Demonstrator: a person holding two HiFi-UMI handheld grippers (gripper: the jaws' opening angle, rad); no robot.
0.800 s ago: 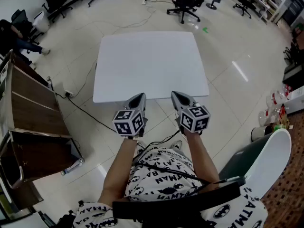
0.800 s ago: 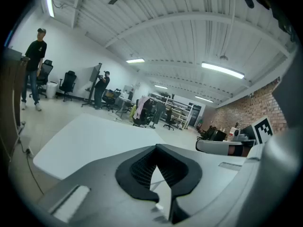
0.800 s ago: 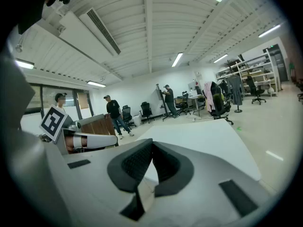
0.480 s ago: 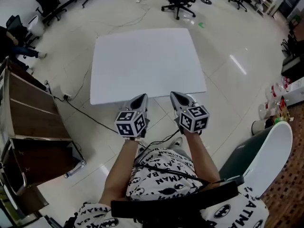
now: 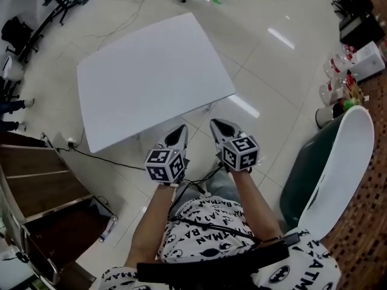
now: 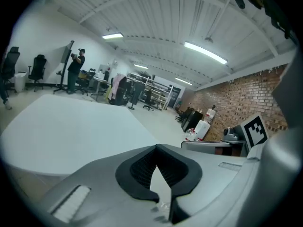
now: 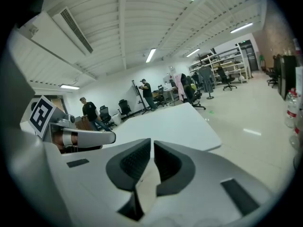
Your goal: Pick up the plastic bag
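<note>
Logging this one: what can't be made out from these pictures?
Plastic bag: in no view; nothing shows on the white table.
Beneath the table: head view, hidden by its top.
Bottles at the right edge: head view, too small to identify.
Part of the table's near edge: gripper views, hidden by the left gripper and right gripper bodies.

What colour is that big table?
Plain white; the table shows best in the head view.
</note>
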